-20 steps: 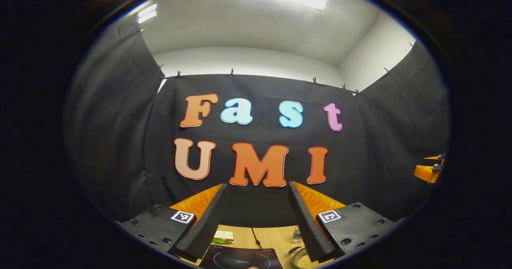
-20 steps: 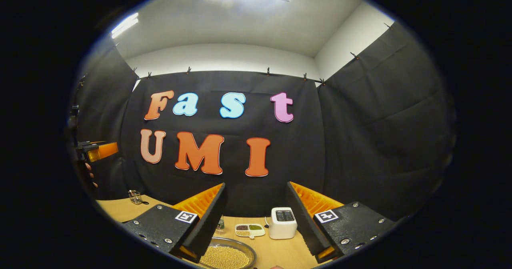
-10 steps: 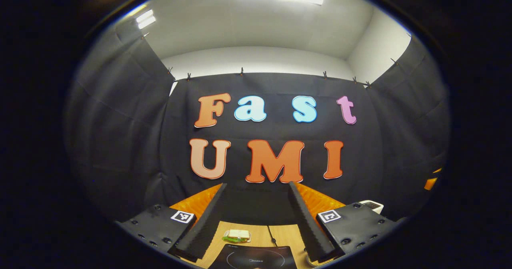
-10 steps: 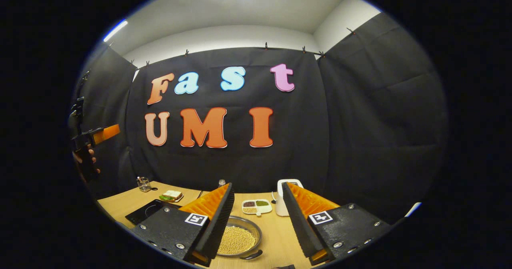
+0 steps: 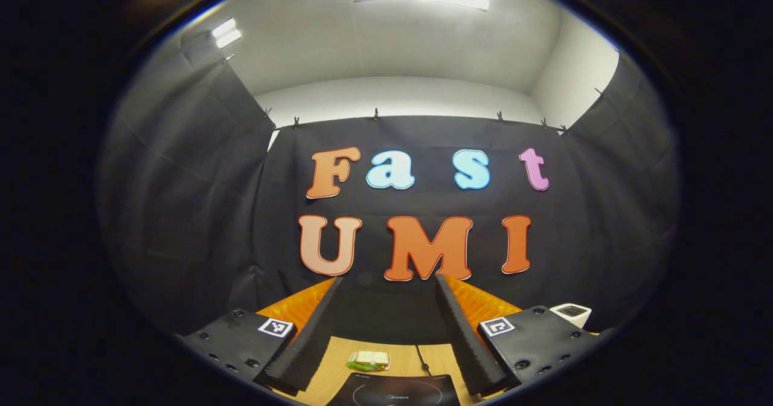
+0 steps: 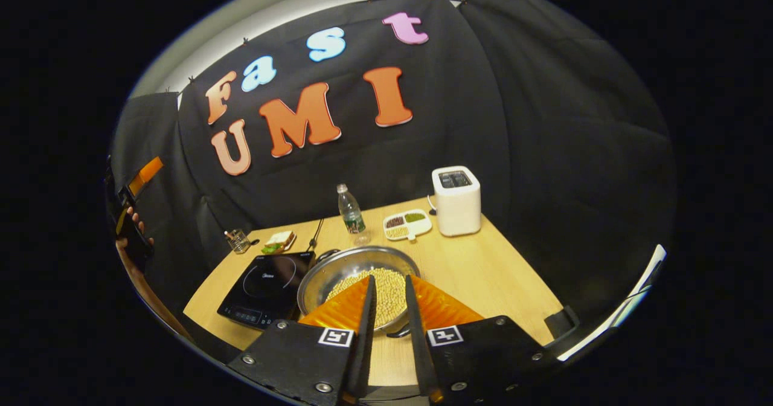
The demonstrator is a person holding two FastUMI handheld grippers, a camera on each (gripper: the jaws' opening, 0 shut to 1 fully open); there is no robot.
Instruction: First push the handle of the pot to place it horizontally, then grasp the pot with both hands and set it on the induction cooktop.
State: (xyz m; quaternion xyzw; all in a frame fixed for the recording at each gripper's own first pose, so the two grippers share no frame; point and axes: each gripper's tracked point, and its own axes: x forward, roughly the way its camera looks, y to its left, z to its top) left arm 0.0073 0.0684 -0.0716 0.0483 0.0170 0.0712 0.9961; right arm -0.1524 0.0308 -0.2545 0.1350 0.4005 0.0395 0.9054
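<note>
Hovering above the pot (image 6: 356,273), the right gripper (image 6: 389,285) has its fingers nearly pressed together, pinching nothing. Pot's on the counter (image 6: 483,273) touching the induction cooktop (image 6: 266,285). Left gripper (image 5: 386,321) is spread wide, up high.

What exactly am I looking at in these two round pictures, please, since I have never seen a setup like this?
A person holds a two-finger gripper in each hand, and a fisheye camera rides on each one, looking forward along its fingers.

In the left gripper view, the left gripper points at the booth's back wall, fingers wide apart and holding nothing.

In the right gripper view, the right gripper tilts down over the wooden table, fingers close together with a narrow gap, gripping nothing. Below it stands the pot filled with pale beans, beside the induction cooktop. Farther back are a toaster, a water bottle, a divided dish, a sandwich and a small glass.
</note>
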